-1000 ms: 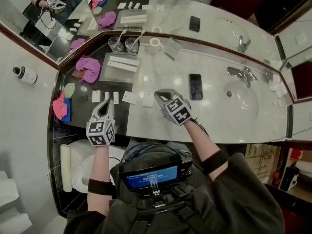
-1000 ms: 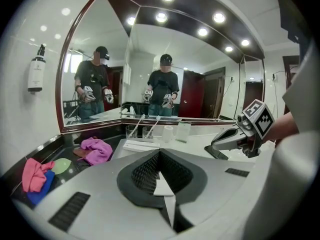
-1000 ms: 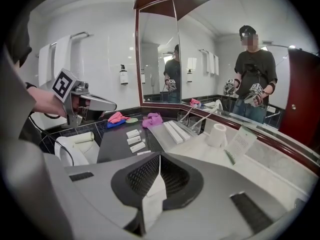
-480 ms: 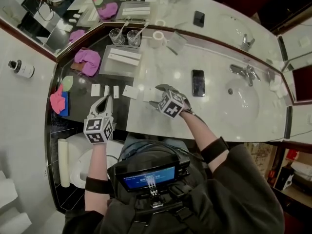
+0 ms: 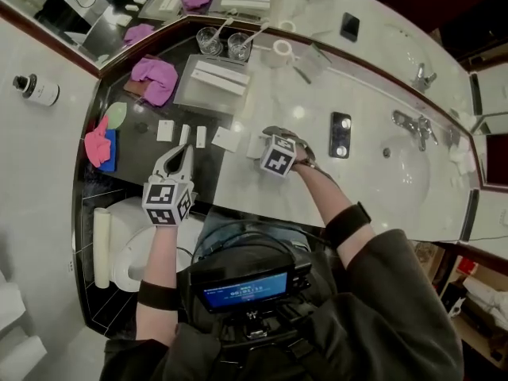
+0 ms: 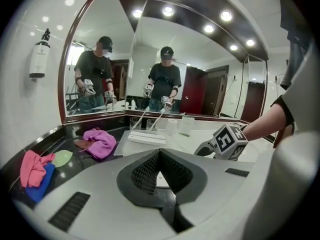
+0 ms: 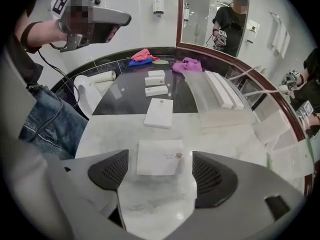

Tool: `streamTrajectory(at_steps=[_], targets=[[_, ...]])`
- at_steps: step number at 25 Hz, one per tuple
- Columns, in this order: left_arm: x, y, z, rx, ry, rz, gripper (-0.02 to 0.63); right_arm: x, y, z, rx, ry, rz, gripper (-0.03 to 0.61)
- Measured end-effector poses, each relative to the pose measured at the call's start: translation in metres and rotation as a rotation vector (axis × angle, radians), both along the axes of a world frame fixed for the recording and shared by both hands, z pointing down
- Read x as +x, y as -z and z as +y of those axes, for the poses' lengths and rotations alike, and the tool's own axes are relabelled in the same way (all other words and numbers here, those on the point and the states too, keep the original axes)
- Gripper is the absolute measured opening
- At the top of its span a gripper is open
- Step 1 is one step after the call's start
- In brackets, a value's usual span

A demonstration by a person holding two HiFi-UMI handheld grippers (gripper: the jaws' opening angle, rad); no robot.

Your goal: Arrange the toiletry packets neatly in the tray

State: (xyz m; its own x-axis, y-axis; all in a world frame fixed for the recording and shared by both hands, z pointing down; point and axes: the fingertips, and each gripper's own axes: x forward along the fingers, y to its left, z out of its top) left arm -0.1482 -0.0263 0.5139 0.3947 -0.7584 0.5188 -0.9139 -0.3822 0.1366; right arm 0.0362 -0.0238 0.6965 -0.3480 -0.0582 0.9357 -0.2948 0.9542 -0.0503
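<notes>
My right gripper [image 5: 266, 139] points steeply down at the marble counter. Its jaws have just been opening and stand wide in the right gripper view [image 7: 161, 171]. A white square packet [image 7: 160, 157] lies flat between them, touched by neither pad. More white packets [image 5: 225, 140] [image 5: 165, 130] lie in a row on the dark counter to the left. The clear tray [image 5: 190, 94] behind them holds two long white packets [image 5: 222, 76]. My left gripper [image 5: 178, 159] hovers shut and empty near the counter's front edge, its tips [image 6: 159, 154] together.
A purple cloth [image 5: 155, 78] lies left of the tray, and pink and blue cloths [image 5: 101, 145] lie at the far left. Two glasses [image 5: 225, 44] and a tape roll [image 5: 282, 50] stand behind. A phone [image 5: 340, 133] and the sink [image 5: 405, 165] are to the right.
My right gripper has dropped to the counter, tipped steeply down and opened its jaws around the square packet. My left gripper has hardly moved.
</notes>
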Motion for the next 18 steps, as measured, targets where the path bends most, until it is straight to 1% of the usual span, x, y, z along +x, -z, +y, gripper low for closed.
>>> streamTrajectory(at_steps=[5,8,10,13,18], targets=[[-0.006,-0.007,0.000,-0.014,0.014,0.003,0.002,-0.002,-0.022,-0.004,-0.056,0.011,0.045,0.428],[-0.011,-0.010,0.001,-0.022,0.024,0.004,0.002,-0.004,-0.029,-0.007,-0.059,0.030,0.065,0.426],[-0.014,-0.012,0.002,-0.027,0.032,0.004,0.002,-0.004,-0.032,-0.005,-0.070,0.034,0.068,0.425],[-0.018,-0.015,0.004,-0.033,0.038,0.002,0.002,-0.002,-0.036,-0.001,-0.093,0.027,0.068,0.404],[-0.017,-0.016,0.006,-0.039,0.036,0.001,0.002,-0.003,-0.035,-0.001,-0.086,0.017,0.058,0.390]])
